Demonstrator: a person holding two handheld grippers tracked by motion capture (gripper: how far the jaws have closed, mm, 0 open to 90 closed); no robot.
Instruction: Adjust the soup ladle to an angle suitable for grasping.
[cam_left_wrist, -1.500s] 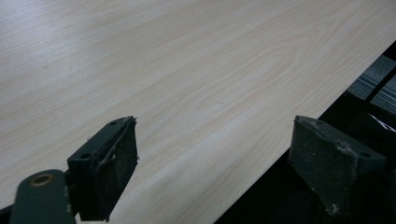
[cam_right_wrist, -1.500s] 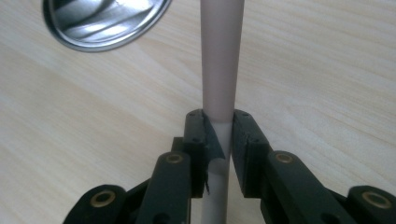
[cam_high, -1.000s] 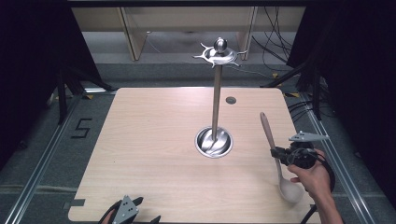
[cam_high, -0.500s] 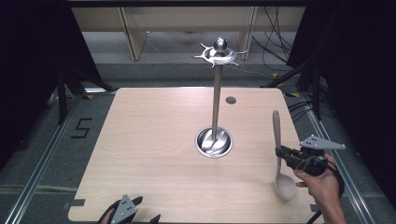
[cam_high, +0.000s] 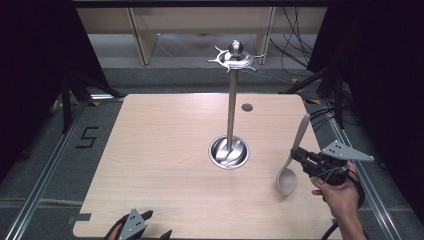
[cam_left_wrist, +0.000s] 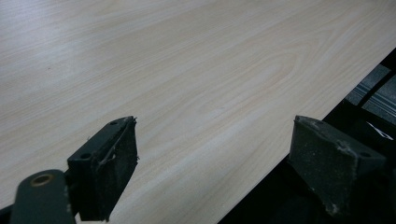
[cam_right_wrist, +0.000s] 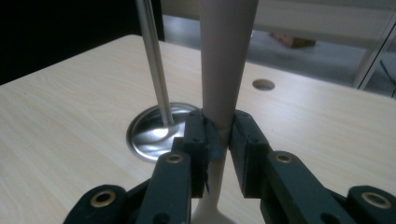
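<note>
A beige spoon (cam_high: 292, 165) stands steeply with its bowl down, just above the right part of the wooden table (cam_high: 160, 150). My right gripper (cam_high: 300, 156) is shut on its thin neck above the bowl. In the right gripper view the handle (cam_right_wrist: 226, 56) rises from between the jaws of that gripper (cam_right_wrist: 219, 140). A metal stand (cam_high: 231, 115) with a round dish base (cam_high: 228, 152) and a hooked top (cam_high: 235, 57) is left of the spoon. My left gripper (cam_high: 140, 227) rests at the table's front edge, and in the left gripper view this gripper (cam_left_wrist: 215, 168) is open with nothing in it.
A small round hole (cam_high: 247, 107) sits in the table behind the stand. Cables lie on the floor at the far right (cam_high: 325, 115). In the right gripper view the stand's pole (cam_right_wrist: 152, 60) and base (cam_right_wrist: 154, 133) are close on the left.
The right gripper has risen with the spoon and swung it: the handle tip went right, the bowl came left and off the table. The left gripper has kept still.
</note>
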